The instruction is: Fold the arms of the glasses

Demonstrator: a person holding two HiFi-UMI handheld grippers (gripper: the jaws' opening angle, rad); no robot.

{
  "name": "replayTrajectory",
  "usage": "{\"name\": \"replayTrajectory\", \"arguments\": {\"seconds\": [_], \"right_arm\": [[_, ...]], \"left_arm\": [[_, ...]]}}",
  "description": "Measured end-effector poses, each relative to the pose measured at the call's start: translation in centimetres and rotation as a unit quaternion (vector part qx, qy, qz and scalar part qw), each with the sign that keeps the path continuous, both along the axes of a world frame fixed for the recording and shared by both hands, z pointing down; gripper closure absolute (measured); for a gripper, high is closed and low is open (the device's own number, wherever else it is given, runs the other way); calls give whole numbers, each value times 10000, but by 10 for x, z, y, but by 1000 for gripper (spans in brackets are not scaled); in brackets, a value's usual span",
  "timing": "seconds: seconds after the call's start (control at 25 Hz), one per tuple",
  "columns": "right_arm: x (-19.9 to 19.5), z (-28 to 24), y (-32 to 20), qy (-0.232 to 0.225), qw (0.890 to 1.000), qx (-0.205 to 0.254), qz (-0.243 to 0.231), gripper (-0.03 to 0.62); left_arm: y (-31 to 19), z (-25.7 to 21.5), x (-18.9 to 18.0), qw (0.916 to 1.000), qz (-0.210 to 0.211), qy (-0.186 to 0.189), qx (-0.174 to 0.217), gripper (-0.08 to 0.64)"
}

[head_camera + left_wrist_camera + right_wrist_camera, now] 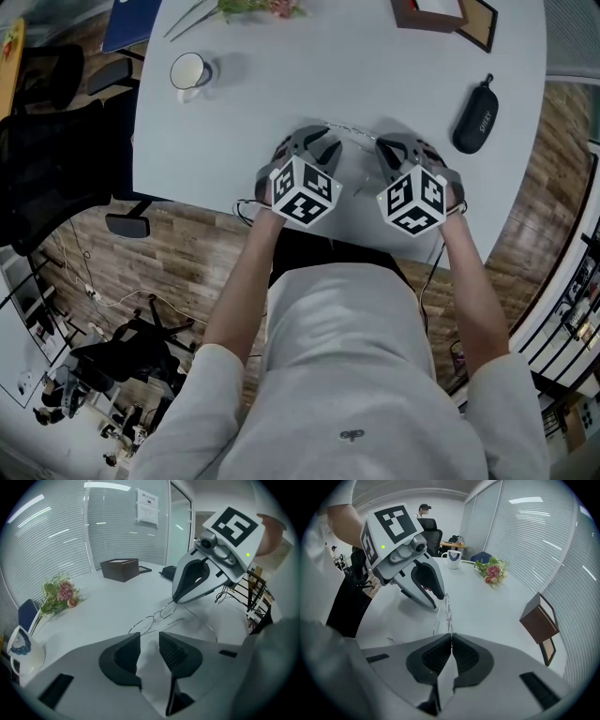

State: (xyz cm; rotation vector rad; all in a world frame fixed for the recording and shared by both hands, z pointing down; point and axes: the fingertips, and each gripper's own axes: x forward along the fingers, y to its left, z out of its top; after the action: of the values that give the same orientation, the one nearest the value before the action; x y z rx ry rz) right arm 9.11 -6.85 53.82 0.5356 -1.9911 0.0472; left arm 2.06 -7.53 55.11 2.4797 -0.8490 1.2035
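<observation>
Thin wire-framed glasses lie on the white table near its front edge, between my two grippers. My right gripper is shut on the right end of the frame; in the right gripper view the wire of the glasses runs straight into the closed tips of that gripper. My left gripper stands open just before the left end. In the left gripper view the glasses lie beyond its parted tips, one arm stretching out to the right, and only bare table shows between the jaws.
A black glasses case lies at the right. A white mug stands at the back left, flowers behind it, and a brown box at the back right. Office chairs stand on the floor at the left.
</observation>
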Motion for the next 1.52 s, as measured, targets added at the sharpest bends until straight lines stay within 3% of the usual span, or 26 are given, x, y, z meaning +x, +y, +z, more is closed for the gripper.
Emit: {"name": "replayTrajectory", "arguments": {"seconds": [1.0, 1.52], "right_arm": [[-2, 0, 4, 2, 10000, -2, 9, 577], [5, 1, 3, 86, 9999, 46, 130, 578]], "left_arm": [[3, -1, 8, 9999, -56, 119, -47, 426], [17, -17, 16, 9997, 211, 75, 95, 426]]}}
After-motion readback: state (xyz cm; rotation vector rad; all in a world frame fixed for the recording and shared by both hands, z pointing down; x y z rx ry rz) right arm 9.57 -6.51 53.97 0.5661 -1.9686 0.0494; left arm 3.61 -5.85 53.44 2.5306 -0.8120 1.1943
